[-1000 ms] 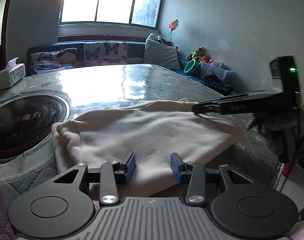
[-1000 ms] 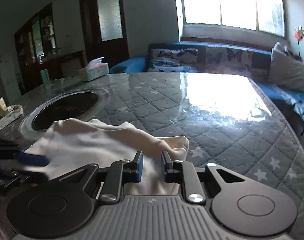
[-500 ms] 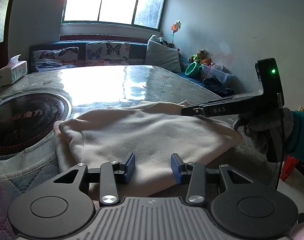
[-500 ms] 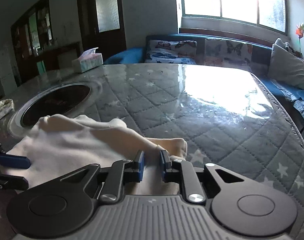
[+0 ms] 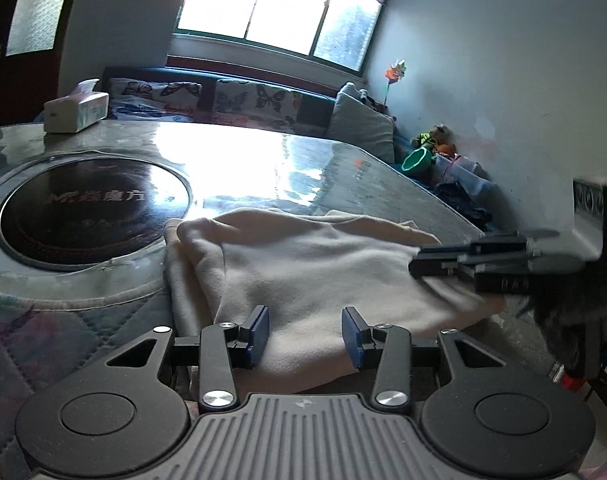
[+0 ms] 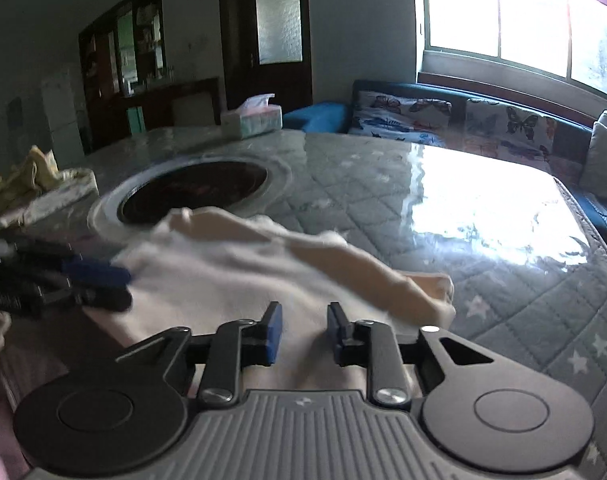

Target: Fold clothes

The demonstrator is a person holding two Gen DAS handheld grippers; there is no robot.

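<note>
Two grippers, left gripper (image 5: 305, 334) spread wide and right gripper (image 6: 301, 332) parted, neither pinching, both low over the near edge of the cream garment (image 5: 303, 268), lying bunched on the quilted table (image 6: 503, 280). Beyond: inset round burner (image 5: 91, 208), tissue box (image 5: 75, 107). Likely risks: grabbing one layer only, dragging fabric off the edge, skewing the fold.
</note>
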